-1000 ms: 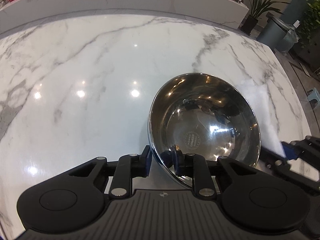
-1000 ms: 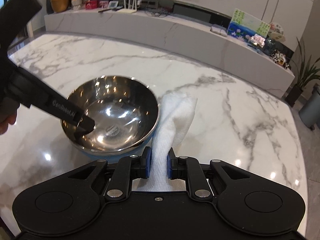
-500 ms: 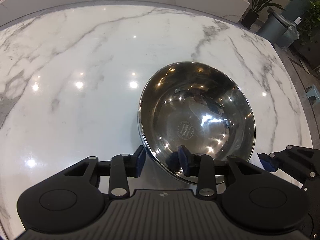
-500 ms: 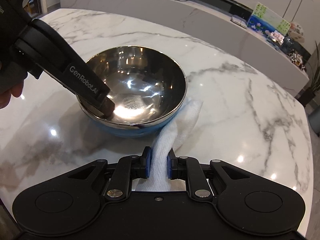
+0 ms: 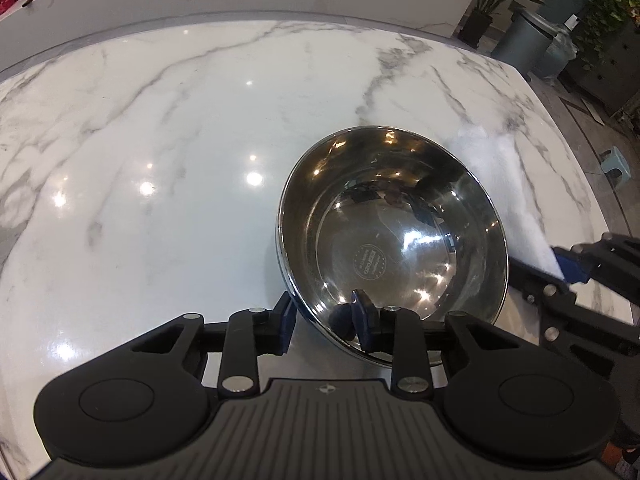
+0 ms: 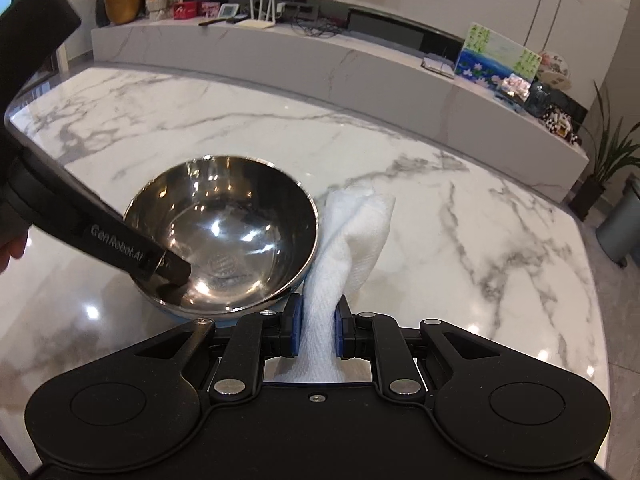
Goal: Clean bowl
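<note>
White marble with grey veins made up the counter (image 6: 460, 240), with a long low shelf of ornaments and a potted plant behind it.

Nearest to the right claw (image 6: 316, 330) was its own load: a white woven cloth (image 6: 352, 240), pinched tight between the blue pads and standing up and away from the claw, so that its long axis ran straight ahead along the fingers. Its free end drooped onto the counter just beyond.

Immediately ahead and to the left of that claw sat the stainless steel bowl (image 6: 228, 236), mouth up, its near rim almost at the claw's left finger and its right flank touching the cloth. So the cloth lay beside the bowl, outside it, not within.

On the bowl's far-left side the left claw (image 5: 320, 320) had one pad inside the wall and one outside, closed on the rim and steadying it; from that claw the basin opened ahead and to the right, with the cloth past its far edge.

As I judged it, the wiping would fall to the right hand, which carried the cloth and was nearest the open mouth. That called for lifting the cloth over the rim and swinging it leftward and down into the basin.
</note>
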`<move>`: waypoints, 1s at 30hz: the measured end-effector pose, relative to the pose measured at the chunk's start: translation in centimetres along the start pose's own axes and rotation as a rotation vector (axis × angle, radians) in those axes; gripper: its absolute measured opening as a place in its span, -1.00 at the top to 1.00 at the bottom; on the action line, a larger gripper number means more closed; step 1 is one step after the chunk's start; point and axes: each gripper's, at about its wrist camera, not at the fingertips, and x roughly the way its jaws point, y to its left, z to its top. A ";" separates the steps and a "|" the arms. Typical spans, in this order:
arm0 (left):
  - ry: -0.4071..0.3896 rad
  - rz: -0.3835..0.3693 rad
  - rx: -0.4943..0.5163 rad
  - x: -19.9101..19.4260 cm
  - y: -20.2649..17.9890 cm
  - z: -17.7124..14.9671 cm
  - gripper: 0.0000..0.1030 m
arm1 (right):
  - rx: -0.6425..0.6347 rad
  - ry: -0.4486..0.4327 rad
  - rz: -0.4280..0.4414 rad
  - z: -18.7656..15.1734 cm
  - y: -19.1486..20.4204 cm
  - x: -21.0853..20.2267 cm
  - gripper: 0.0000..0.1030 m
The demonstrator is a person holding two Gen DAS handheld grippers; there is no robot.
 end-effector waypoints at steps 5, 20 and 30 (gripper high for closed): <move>0.016 0.005 -0.009 0.0 -0.2 -0.1 0.30 | -0.038 0.055 0.005 -0.3 1.2 1.0 0.73; -0.015 0.026 -0.020 -0.2 0.3 0.2 0.56 | -0.019 0.035 -0.001 -0.3 1.0 0.8 0.73; -0.031 0.050 -0.016 -0.2 0.3 0.6 0.62 | 0.021 -0.017 0.005 0.1 0.1 -0.1 0.73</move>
